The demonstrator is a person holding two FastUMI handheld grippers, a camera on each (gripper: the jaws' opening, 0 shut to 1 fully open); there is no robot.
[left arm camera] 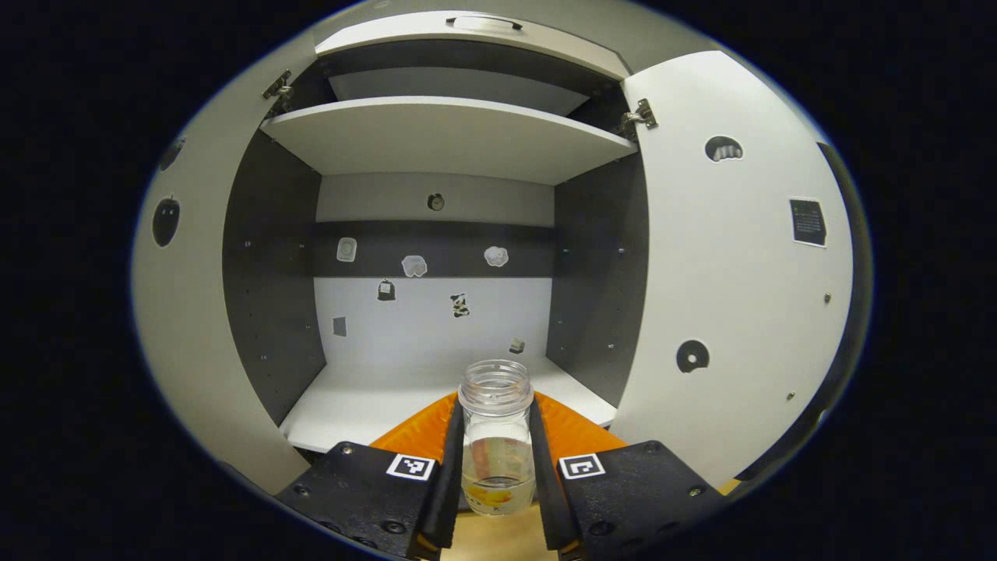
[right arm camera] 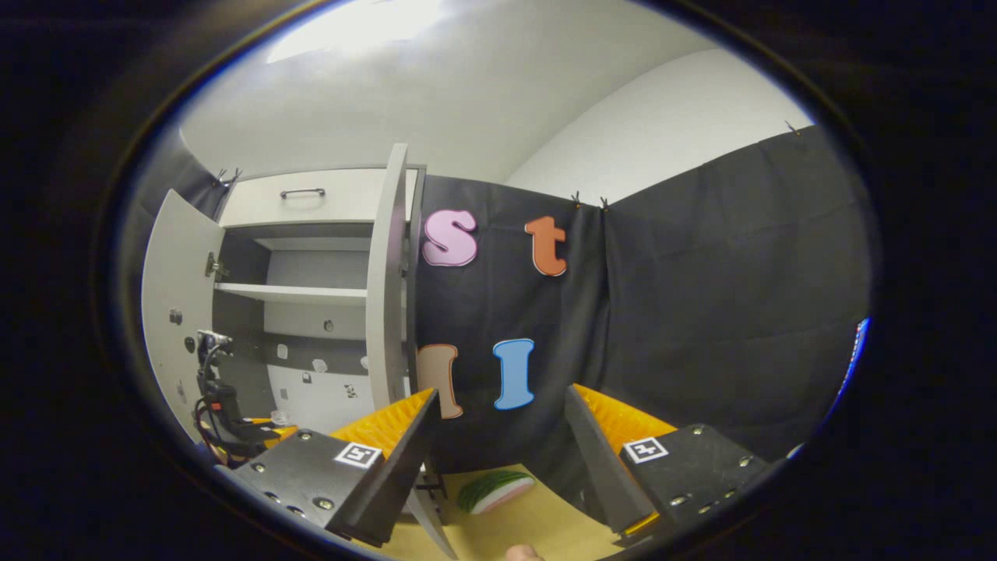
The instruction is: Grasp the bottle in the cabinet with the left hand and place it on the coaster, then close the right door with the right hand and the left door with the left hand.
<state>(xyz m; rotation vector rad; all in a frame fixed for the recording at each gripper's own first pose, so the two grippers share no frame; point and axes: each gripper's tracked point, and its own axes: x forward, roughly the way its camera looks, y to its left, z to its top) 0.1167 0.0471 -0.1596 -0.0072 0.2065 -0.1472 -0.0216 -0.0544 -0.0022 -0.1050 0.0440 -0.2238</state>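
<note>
A clear, lidless glass bottle [left arm camera: 496, 448] with a little yellowish liquid at the bottom stands upright between my left gripper's fingers [left arm camera: 448, 460]. My left gripper [left arm camera: 495, 401] is shut on it, just in front of the cabinet's lower shelf [left arm camera: 366, 397] and above the wooden table. Both cabinet doors stand wide open: the left door [left arm camera: 187, 312] and the right door [left arm camera: 724, 296]. My right gripper [right arm camera: 498, 467] is open and holds nothing, to the right of the right door's edge [right arm camera: 387, 288]. On the table ahead of it lies a green-edged, slice-shaped coaster [right arm camera: 494, 491].
An upper shelf [left arm camera: 444, 132] spans the cabinet, and small stickers dot its back wall. A drawer with a handle [right arm camera: 304, 192] tops the cabinet. The left gripper [right arm camera: 226, 421] shows at the cabinet's opening. A fingertip [right arm camera: 522, 553] shows at the bottom edge.
</note>
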